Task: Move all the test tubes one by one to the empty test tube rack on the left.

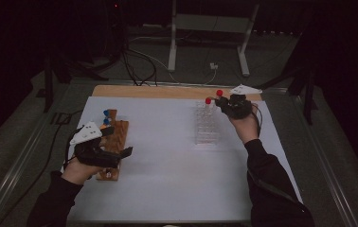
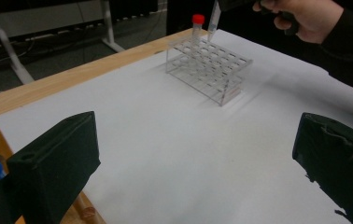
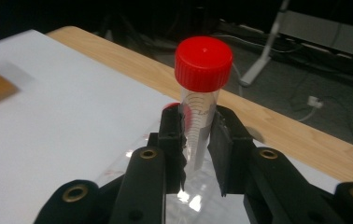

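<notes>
Tubes are the business here, and going from left to right the wooden rack [image 1: 114,142] comes first, sitting at the left edge of the white surface [image 1: 167,165] with a couple of blue-capped tubes [image 1: 106,117] standing at its far end. The left tool [image 1: 115,153] hangs just over that rack with its jaws spread wide and nothing between them; in the left gripper view the two black pads stand far apart over bare white sheet.

Across the middle there is only the sheet. Then comes the clear plastic rack [image 1: 206,125], with one red-capped tube [image 1: 208,101] standing in a far corner hole.

At the right, the right tool [image 1: 223,101] is clenched on a second red-capped tube [image 3: 201,93], held upright just above the far end of the clear rack, its pointed tip near the rack's top but, as far as I can tell, free of the holes. The pads bite on the clear barrel a little below the cap, over the printed graduation marks.

By my guess the tube is light, stiff plastic, smooth-walled and so a bit slippery; it looks empty, though I can't be sure. A hold high on the barrel, right under the cap, seems sound: the cap's rim would stop it sliding down through the pads. Squeezing harder looks unnecessary. The clear rack itself seems light too, and a sideways knock from the tube could shift it on the sheet.
</notes>
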Available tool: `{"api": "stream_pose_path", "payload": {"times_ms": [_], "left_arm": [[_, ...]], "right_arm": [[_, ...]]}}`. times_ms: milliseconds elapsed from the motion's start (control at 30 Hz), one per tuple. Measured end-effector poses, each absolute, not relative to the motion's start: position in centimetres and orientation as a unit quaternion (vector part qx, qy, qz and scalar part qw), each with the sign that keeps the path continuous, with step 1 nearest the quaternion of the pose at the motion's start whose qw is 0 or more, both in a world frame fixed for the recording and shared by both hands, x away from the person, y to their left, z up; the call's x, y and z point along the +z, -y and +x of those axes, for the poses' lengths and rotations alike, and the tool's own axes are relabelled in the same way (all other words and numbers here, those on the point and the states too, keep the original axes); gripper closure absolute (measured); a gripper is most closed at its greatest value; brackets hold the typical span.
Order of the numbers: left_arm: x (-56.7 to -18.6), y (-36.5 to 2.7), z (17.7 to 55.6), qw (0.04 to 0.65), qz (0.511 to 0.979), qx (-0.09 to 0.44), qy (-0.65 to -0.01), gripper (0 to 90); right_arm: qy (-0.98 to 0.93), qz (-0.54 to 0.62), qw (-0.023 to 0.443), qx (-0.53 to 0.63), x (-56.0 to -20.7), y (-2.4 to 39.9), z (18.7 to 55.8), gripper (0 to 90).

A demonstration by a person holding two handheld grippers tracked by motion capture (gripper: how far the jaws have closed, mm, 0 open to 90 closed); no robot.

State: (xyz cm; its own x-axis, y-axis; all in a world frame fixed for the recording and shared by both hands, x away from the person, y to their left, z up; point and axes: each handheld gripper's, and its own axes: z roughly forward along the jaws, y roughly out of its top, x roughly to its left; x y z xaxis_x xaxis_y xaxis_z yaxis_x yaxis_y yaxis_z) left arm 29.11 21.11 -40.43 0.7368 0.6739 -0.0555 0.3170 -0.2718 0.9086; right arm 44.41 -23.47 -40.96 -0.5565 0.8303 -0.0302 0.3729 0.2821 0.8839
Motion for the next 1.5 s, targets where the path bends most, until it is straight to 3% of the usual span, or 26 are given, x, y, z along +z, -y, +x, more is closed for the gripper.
{"api": "stream_pose_path", "payload": {"times_ms": [600,1500], "left_arm": [[-40.5,-19.5,28.9,0.508,0.794,0.156,-0.296,1.4],[-40.2,-13.7,29.2,0.528,0.808,0.099,-0.242,1.9]], "right_arm": [[-0.791,0.315,0.194,0.487,-39.8,19.2,38.1,75.2],[-0.845,0.215,0.122,0.474,-43.6,13.1,31.5,75.1]]}}
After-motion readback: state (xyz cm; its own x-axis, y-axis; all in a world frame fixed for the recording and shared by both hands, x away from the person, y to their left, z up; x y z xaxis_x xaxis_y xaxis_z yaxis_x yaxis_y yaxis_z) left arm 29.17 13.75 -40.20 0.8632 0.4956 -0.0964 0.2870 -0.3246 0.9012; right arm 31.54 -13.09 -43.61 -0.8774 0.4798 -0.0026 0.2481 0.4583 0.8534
